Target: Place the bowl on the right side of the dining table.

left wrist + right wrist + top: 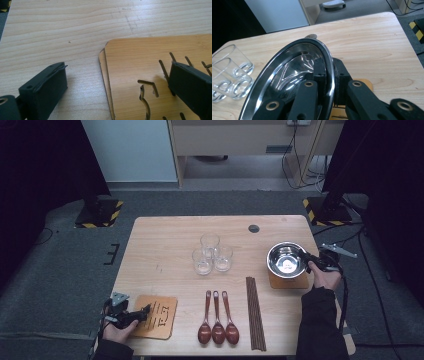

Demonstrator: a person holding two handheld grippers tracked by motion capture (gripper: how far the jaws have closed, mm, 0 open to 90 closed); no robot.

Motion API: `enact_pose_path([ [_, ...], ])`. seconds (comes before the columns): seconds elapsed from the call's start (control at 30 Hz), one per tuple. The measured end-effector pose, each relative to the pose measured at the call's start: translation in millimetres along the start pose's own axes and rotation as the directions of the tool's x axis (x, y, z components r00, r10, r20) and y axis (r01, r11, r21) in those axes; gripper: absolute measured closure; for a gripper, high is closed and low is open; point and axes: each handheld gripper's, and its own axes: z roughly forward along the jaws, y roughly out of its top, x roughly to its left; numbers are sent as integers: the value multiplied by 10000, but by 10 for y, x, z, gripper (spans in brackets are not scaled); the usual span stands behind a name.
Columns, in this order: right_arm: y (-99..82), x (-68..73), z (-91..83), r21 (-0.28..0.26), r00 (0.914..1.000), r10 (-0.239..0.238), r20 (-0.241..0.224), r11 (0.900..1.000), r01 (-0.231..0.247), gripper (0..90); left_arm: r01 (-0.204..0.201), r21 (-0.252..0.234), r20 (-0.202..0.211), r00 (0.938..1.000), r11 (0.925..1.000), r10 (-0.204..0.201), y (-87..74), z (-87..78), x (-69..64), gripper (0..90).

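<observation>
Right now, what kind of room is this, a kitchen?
Probably a lab or studio, not a kitchen: a wooden table on grey carpet, black stands with hazard-striped bases, loose cables on the floor.

No readable text, label, brand, number or sign appears anywhere.

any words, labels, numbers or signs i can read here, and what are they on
None can be read.
The wooden coaster by the left gripper has slots cut through it like characters; their meaning cannot be told.
The black and yellow stripes on the stand bases are a hazard marking, with no text.
The steel bowl, clamped by the right gripper, has no label.
</observation>
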Motion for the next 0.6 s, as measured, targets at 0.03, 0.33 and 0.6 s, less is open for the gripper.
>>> enact_pose_path([
  [0.03, -5, -3, 7, 30, 10000, 50, 5, 10000, -50, 836, 0, 0, 0, 10000, 10000, 0, 0, 0, 0, 12],
  [0.33, -72, -59, 82, 351, 9998, 24, 188, 9994, -31, 836, -2, 1, 1, 10000, 10000, 2, 0, 0, 0, 11],
  [0.6, -117, -76, 141, 637, 9996, 11, 295, 9980, -30, 836, 1, 0, 5, 10000, 10000, -1, 1, 1, 1, 11],
])
